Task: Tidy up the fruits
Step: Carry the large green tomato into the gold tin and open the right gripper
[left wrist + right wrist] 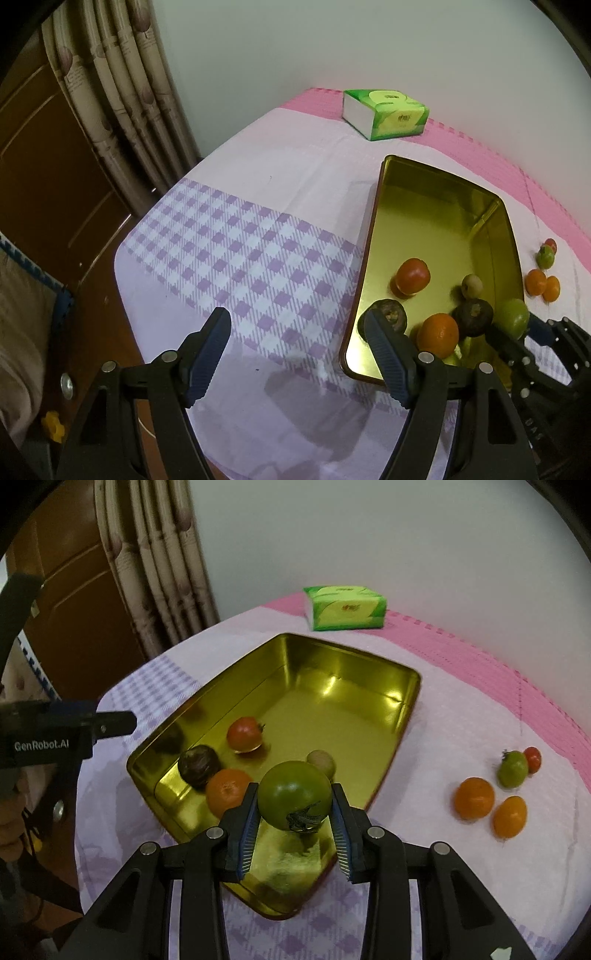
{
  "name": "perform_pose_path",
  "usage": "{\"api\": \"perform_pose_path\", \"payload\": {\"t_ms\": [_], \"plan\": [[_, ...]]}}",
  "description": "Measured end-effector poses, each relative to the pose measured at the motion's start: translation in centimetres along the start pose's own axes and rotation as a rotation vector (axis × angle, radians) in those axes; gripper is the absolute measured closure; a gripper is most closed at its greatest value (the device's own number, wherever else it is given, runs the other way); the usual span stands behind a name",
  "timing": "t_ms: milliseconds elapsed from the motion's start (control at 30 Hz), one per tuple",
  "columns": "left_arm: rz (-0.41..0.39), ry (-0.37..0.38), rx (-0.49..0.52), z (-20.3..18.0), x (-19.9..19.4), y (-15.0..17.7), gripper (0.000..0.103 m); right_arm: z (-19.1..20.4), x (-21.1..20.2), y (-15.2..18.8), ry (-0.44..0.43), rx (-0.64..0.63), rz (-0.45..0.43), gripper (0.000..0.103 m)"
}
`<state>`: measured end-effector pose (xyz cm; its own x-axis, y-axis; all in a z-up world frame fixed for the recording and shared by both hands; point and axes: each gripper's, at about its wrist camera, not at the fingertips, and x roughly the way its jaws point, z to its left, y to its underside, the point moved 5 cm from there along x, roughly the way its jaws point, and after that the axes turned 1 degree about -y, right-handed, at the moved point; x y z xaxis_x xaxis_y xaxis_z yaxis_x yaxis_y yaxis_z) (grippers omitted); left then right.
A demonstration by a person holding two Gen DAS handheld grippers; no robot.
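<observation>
A gold tin (207,701) lies on the checked cloth. Inside it are a red tomato (243,734), an orange (227,792), a dark round fruit (199,764) and a small pale fruit (321,762). My right gripper (294,794) is shut on a green tomato (293,799), stem toward the camera, above the tin's near end. The left wrist view shows the tin (369,236), a second dark fruit (472,317) and the held green tomato (515,317). My left gripper (295,325) stands open and holds nothing, its right finger over the tin's near left corner.
Two oranges (474,797) (509,816), a small green tomato (512,768) and a small red one (532,759) lie on the cloth right of the tin. A green tissue box (345,607) stands at the back by the wall. Curtains and a wooden door are at left.
</observation>
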<state>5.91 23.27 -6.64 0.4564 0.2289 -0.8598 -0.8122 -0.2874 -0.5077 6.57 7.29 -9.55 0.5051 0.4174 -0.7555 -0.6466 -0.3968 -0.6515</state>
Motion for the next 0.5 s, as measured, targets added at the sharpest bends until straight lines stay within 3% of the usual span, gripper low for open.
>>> {"api": "perform_pose_path", "payload": {"t_ms": [500], "plan": [[-0.006,-0.002,0.010,-0.39,-0.08,0.09,0.028,1.04,0.86,0.60,-0.015,-0.015,0.029,0.067]]}}
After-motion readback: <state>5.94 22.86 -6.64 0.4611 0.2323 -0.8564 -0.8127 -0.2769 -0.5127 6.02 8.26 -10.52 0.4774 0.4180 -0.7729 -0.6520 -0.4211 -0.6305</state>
